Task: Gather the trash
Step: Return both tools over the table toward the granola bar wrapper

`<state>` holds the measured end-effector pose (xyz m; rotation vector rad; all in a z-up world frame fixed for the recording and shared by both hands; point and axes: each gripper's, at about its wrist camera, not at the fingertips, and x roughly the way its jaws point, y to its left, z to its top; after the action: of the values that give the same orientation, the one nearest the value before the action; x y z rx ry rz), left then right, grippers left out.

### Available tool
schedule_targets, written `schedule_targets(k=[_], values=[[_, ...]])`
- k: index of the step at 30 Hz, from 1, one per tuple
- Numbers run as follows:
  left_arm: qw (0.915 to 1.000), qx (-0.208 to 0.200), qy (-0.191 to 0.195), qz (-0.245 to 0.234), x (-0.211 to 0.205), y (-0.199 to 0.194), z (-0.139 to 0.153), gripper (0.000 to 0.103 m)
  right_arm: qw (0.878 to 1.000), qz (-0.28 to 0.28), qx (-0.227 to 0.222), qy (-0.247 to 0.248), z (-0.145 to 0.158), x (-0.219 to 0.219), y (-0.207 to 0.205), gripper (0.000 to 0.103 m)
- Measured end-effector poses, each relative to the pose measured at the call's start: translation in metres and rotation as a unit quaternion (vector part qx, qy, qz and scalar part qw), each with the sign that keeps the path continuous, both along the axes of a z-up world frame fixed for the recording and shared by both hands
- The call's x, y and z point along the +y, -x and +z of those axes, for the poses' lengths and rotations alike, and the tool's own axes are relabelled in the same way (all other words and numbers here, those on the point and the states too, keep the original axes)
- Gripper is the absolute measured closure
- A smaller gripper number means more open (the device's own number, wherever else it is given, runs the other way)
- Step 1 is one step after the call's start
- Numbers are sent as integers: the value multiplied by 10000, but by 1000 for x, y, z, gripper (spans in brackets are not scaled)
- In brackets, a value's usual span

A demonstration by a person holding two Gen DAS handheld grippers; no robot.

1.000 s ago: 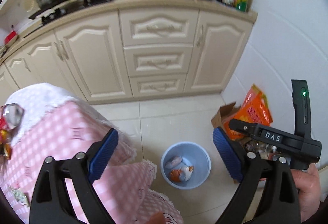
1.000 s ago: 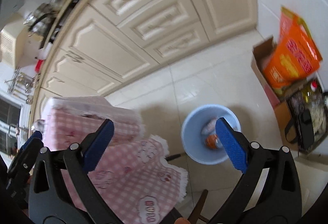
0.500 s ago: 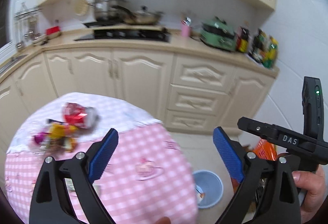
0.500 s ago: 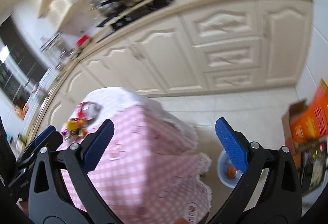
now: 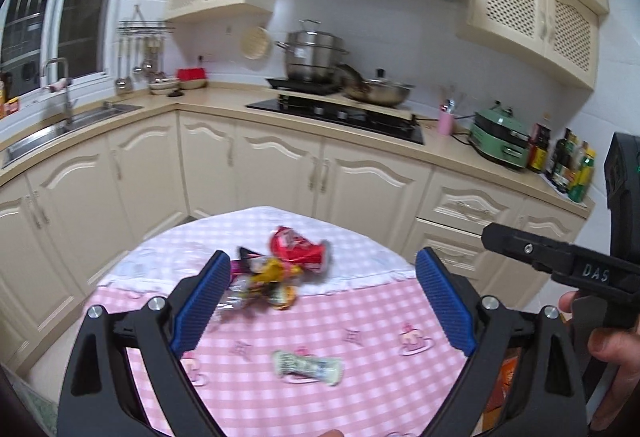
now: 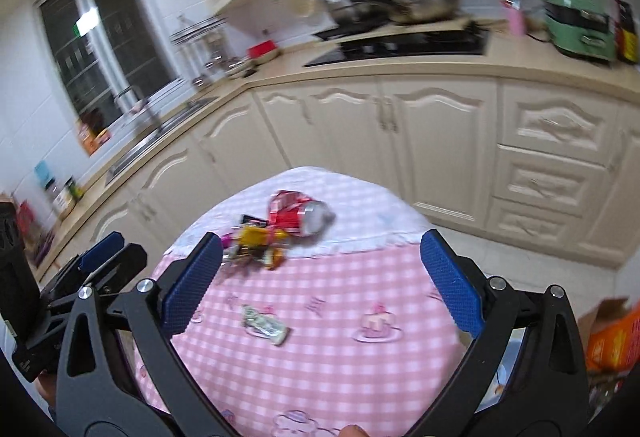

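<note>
Pink-checked tablecloth (image 5: 360, 317), red can (image 5: 298, 245)

Both views swung up from floor bin, crushed can (image 5: 298, 246) and wrappers (image 5: 264, 283) now ahead

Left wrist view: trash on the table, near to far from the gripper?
Green-and-white wrapper → pile of candy wrappers → crushed red can, all on the pink checked tablecloth. Left gripper is open and empty.
</note>
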<state>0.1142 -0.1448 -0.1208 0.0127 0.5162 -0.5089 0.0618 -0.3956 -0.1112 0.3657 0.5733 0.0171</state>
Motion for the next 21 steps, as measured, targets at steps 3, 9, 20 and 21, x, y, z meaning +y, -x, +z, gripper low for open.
schedule_targets(k=[3, 9, 20, 21], values=[[9999, -64, -85, 76, 16, 3, -6, 11, 9997, 208, -16, 111, 2, 18, -9, 6], [9988, 201, -427, -98, 33, -3, -42, 11, 9994, 320, 102, 122, -6, 29, -19, 6], [9725, 714, -1768, -1340, -28, -30, -148, 11, 9980, 297, 550, 67, -38, 29, -38, 6], [9687, 707, -1892, -1444, -34, -33, -154, 11, 9977, 279, 619, 51, -43, 27, -40, 6]])
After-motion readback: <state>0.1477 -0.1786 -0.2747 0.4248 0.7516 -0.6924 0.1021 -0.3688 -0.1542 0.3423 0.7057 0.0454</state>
